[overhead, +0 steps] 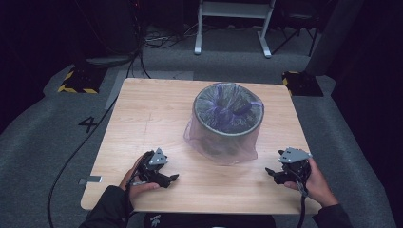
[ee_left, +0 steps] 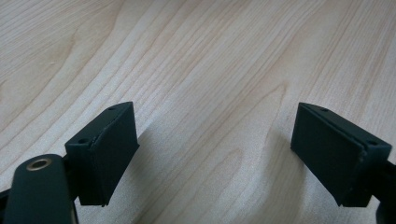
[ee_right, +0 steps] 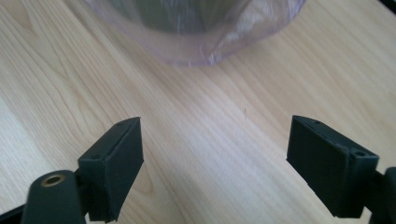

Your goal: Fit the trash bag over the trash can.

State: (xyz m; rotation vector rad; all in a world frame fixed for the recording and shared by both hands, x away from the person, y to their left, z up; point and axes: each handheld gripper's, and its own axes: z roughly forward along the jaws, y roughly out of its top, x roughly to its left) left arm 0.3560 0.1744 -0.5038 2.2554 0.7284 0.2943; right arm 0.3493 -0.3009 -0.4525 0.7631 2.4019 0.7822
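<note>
Nearest, at the bottom of the high view, a person's two hands rest on the bench (overhead: 142, 114), one claw each. Left claw (overhead: 170, 179) sits lower left of centre, right claw (overhead: 272, 173) lower right. Both point inward twd the middle. In the left gripper view the jaws stand wide apart w/ bare wood grain between them, nothing held. Same in the right gripper view: jaws wide, nothing between, and the purple bin liner (ee_right: 196, 42) hangs across the top of frame, near but not touching.

Mid-frame in the high view stands the waste bin (overhead: 228, 124), a round grey tub, upright, centre-right of the bench. The liner is draped over its rim and down the outside wall, w/ slack bunched or knotted inside the mouth.

Risks, as a judgement: film is thin and loose, so a claw closing on it could slip off or tear it. Pulling from one side only could tip or drag the bin, which looks light. Pinching rim plus film together would jam the lift.

Farther back: grey carpet, cables, hazard-striped floor blocks (overhead: 78, 80), a white frame's legs. Only readable mark is a "4" (overhead: 88, 124) on the floor, left of the bench.
</note>
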